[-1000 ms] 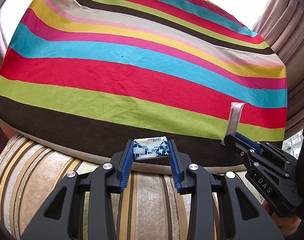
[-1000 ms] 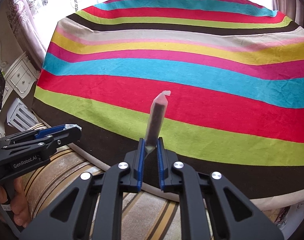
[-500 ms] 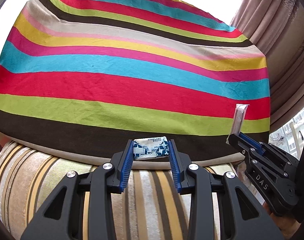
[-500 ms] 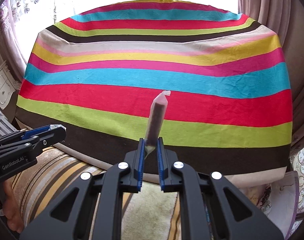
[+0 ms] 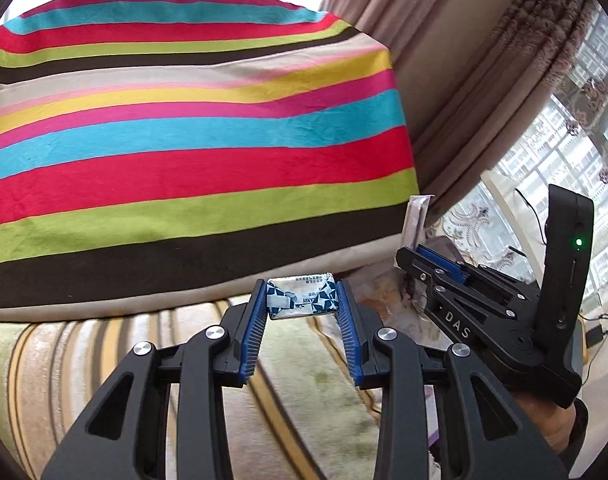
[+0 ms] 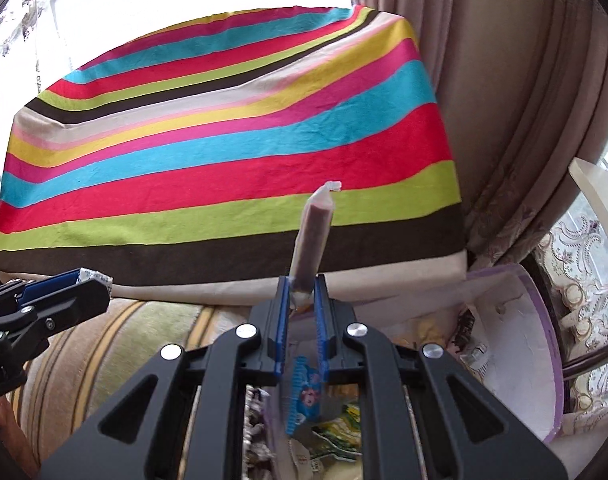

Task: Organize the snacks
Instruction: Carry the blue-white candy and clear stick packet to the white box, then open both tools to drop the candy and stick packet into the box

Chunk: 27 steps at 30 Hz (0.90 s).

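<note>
Candy packet (image 5: 302, 297): small, foil-wrapped, blue-and-white print. It sits crosswise between the tips of the left gripper (image 5: 302, 300), jaws clamped on its two short ends, nothing under it but air. Judged light and fairly firm; the wrapper looks slick and crinkly, so a hold by the ends could let it pivot or slip. A grip across the flat faces would likely be surer.

Snack stick (image 6: 312, 236): long, thin tube in clear wrap, dark filling, crimped seal at the far end. The right gripper (image 6: 302, 300) has its jaws pressed together on the near end only; the rest stands out ahead of the jaws, leaning slightly right. Judged light but soft-walled; held this low it may bend or swing. Mid-length would be the steadier place to take hold.

Below and behind the right jaws: an open container with a lilac rim (image 6: 553, 360), white inside, with other snack wrappers (image 6: 335, 436) lying in it. Probably the destination, though I cannot confirm that.

Ahead of both jaws: a surface under a striped cloth (image 5: 184, 140), nothing on it that I can see. Beneath the jaws a striped rug (image 5: 104, 344); curtains (image 6: 523, 120) to the right.
</note>
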{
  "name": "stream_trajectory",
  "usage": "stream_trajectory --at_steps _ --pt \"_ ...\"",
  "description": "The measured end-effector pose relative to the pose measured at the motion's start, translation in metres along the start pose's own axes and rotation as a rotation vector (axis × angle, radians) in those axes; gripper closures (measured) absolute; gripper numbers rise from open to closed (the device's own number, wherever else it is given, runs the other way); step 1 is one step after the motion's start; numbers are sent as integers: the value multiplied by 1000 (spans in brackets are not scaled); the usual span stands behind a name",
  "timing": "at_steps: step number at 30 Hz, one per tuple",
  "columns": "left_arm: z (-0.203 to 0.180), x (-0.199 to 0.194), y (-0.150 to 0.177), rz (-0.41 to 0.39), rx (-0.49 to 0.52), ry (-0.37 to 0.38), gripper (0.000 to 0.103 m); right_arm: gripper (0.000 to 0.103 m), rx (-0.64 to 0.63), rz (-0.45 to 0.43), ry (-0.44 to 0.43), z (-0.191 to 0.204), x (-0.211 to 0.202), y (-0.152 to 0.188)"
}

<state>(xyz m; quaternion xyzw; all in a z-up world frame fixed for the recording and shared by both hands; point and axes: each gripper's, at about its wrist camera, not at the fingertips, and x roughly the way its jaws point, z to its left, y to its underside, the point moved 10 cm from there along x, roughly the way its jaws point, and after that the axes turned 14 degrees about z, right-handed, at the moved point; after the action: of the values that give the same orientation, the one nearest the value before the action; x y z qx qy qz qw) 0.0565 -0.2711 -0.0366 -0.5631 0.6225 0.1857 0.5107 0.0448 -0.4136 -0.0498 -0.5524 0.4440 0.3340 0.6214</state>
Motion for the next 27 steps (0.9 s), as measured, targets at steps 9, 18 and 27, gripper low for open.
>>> stream_trajectory --at_steps 9,18,27 --pt "-71 44 20 137 102 128 71 91 133 43 64 -68 1 50" --pt "-73 56 37 211 58 167 24 54 189 42 136 -84 -10 71" --pt "-75 35 73 195 138 75 15 29 213 18 141 -75 -42 91"
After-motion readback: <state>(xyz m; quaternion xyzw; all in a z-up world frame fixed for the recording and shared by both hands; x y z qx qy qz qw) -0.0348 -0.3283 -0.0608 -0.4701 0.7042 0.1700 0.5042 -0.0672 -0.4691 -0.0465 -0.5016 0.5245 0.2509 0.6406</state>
